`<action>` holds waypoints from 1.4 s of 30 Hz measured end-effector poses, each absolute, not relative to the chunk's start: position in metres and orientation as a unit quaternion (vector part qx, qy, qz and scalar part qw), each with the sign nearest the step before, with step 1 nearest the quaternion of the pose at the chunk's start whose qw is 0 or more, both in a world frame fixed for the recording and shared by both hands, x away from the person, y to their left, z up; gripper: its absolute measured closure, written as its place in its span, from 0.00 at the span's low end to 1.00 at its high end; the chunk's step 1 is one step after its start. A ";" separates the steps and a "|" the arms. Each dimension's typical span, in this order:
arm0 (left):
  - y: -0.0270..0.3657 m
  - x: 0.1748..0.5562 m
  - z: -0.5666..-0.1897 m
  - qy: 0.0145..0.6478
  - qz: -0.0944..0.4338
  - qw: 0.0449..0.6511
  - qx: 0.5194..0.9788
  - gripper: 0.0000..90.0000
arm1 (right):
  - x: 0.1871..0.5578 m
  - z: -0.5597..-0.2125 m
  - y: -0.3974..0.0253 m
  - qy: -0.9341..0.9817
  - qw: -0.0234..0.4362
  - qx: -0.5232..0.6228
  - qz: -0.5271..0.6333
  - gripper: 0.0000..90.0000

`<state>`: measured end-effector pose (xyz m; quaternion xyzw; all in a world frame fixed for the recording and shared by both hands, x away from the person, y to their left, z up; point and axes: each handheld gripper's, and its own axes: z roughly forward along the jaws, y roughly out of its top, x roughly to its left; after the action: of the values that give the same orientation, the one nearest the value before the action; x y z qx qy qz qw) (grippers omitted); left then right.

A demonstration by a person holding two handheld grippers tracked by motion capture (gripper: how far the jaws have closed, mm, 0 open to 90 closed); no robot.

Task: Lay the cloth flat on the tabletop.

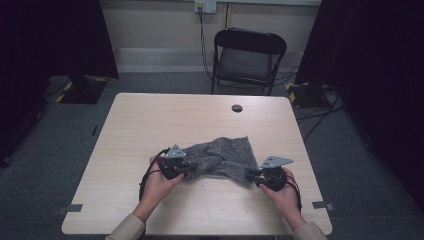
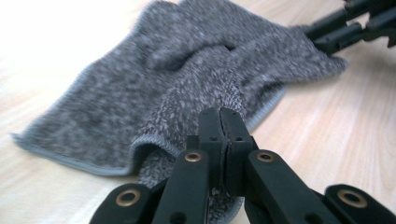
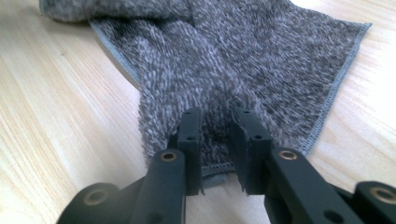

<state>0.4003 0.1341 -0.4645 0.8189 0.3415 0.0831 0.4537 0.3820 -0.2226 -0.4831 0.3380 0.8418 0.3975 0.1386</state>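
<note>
A grey speckled towel (image 1: 220,155) lies rumpled on the light wooden table (image 1: 150,120), near its front edge. My left gripper (image 1: 189,170) is at the towel's near left corner. In the left gripper view, the left gripper (image 2: 220,114) has its jaws pressed together on a raised fold of the towel (image 2: 154,79). My right gripper (image 1: 252,175) is at the near right corner. In the right gripper view, the right gripper (image 3: 217,116) has its jaws a little apart, one on each side of the towel (image 3: 243,60) hem. The right gripper (image 2: 322,37) also shows far off in the left gripper view.
A round cable hole (image 1: 237,108) sits in the table's far edge. Behind the table stands a black folding chair (image 1: 247,55). Bare wood stretches to the left, right and far side of the towel. Dark curtains flank the room.
</note>
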 end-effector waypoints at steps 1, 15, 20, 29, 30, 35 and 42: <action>0.136 0.402 -0.463 0.343 0.087 0.455 0.817 0.99 | 0.382 -0.483 -0.224 0.843 0.138 0.337 0.396 0.88; 0.161 0.451 -0.462 0.392 0.115 0.432 0.804 0.98 | 0.401 -0.483 -0.234 0.850 0.135 0.341 0.379 1.00; 0.164 0.459 -0.476 0.409 0.112 0.423 0.801 0.98 | 0.402 -0.478 -0.233 0.831 0.125 0.344 0.420 0.95; 0.170 0.454 -0.483 0.416 0.118 0.421 0.798 0.93 | 0.375 -0.476 -0.228 0.828 0.099 0.329 0.444 0.70; 0.171 0.452 -0.482 0.417 0.121 0.423 0.795 0.93 | 0.375 -0.476 -0.228 0.828 0.099 0.329 0.444 0.70; 0.180 0.431 -0.472 0.414 0.149 0.431 0.788 0.51 | 0.364 -0.480 -0.210 0.852 0.114 0.310 0.407 0.68; 0.187 0.396 -0.485 0.370 0.131 0.421 0.818 0.47 | 0.369 -0.489 -0.197 0.859 0.125 0.315 0.384 0.83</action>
<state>0.3956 0.1869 -0.4849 0.8178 0.3699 0.1307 0.4210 0.3692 -0.1970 -0.4886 0.3147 0.8589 0.3841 0.1253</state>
